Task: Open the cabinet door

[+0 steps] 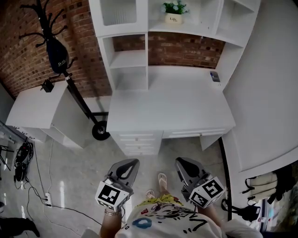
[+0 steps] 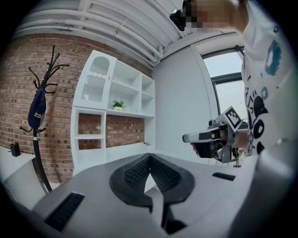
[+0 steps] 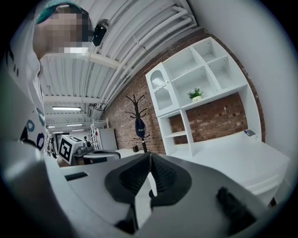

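The cabinet door [image 1: 118,11] is a white arched panel with a ribbed pane, at the upper left of the white hutch above the desk [image 1: 167,109]. It is closed, and it also shows in the left gripper view as the door [image 2: 95,83] and in the right gripper view as the door [image 3: 160,93]. My left gripper [image 1: 132,162] and right gripper [image 1: 179,161] hang side by side low in the head view, in front of the desk and well short of it. Both are shut with nothing between the pads, as seen on the left gripper [image 2: 150,156] and the right gripper [image 3: 150,155].
A black coat rack with a hanging bag [image 1: 58,52] and a scooter wheel [image 1: 100,131] stand left of the desk, beside a low white cabinet [image 1: 35,109]. A potted plant [image 1: 173,12] sits on a shelf. Drawers [image 1: 138,142] front the desk. A white wall [image 1: 267,88] rises at right.
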A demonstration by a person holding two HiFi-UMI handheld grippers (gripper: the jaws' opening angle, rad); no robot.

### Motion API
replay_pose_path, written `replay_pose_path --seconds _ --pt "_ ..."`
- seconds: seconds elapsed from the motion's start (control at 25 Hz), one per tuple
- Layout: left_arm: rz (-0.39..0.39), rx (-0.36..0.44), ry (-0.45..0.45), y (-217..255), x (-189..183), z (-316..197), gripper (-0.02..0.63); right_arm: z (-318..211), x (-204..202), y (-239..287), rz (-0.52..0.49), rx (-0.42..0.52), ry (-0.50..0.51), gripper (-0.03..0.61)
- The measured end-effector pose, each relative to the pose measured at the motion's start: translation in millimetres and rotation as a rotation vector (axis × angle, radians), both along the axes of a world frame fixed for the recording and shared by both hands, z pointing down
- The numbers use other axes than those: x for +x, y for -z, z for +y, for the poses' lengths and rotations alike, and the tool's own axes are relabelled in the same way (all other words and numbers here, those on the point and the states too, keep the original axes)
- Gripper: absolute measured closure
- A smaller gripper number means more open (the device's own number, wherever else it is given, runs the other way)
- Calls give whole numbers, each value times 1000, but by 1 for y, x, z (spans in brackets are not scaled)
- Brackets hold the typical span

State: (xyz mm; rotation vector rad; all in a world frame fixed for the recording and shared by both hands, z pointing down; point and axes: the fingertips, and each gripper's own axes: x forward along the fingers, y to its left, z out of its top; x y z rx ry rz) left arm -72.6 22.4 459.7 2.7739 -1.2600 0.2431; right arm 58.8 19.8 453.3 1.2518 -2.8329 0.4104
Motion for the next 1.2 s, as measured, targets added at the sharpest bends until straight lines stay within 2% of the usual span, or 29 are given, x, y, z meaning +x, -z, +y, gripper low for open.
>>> replay_pose_path --seconds 0.32,0.64,0.88,1.2 --pt "-12 17 17 5 12 -37 600 -48 6 4 -21 27 28 549" --pt "-16 30 68 13 27 -98 600 -118 21 6 -24 33 74 549" --pt "-33 62 126 22 32 -144 600 -165 22 18 -27 62 145 549" --pt "-4 101 189 28 43 -189 600 -204 28 23 -14 86 236 549"
